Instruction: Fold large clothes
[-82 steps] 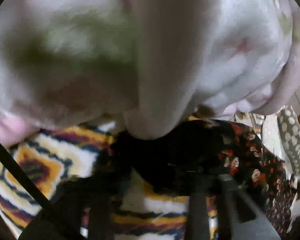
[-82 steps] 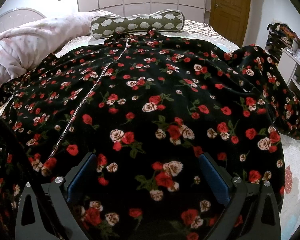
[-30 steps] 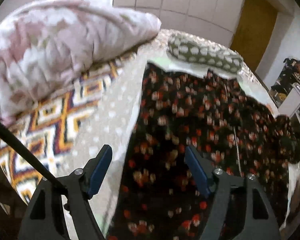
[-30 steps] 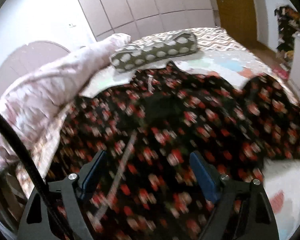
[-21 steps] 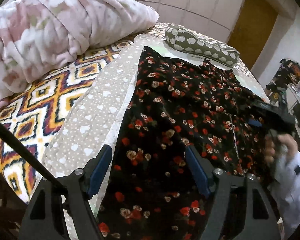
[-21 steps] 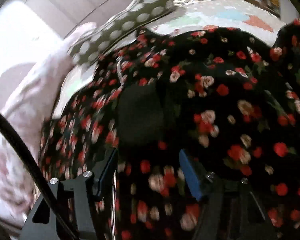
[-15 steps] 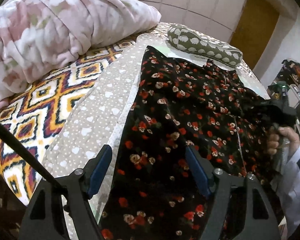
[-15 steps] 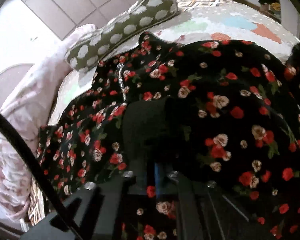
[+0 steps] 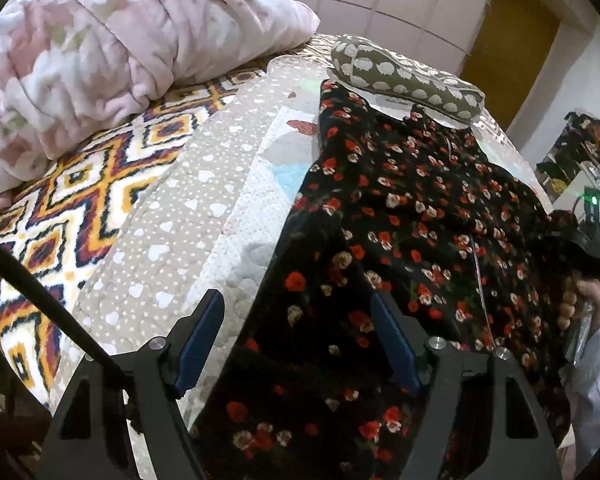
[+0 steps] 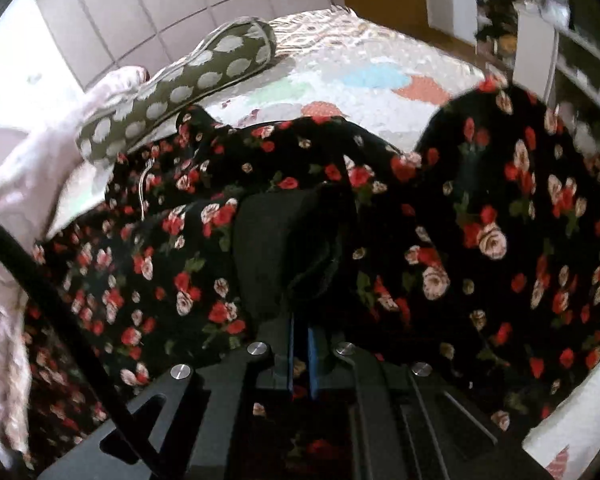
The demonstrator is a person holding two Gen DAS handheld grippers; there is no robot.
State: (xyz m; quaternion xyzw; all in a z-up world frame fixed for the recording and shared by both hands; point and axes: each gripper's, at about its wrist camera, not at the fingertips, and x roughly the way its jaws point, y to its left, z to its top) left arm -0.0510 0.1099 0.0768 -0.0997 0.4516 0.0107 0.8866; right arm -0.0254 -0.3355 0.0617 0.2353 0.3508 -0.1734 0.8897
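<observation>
Folding barely begun: right tool (image 10: pixel 300 354) pinches the black rose-print garment (image 9: pixel 412 216) at 3 o'clock; left tool (image 9: pixel 296 344) hovers wide, empty.

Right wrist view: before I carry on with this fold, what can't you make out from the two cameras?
- How much floral dress the right gripper pinches: the shut jaws and a black fold cover the contact.
- The dress hem: cut off by the left wrist view's bottom edge, behind the open left gripper.
- The dress's right side: motion-blurred in the right wrist view.
- Shelf items: too small.
</observation>
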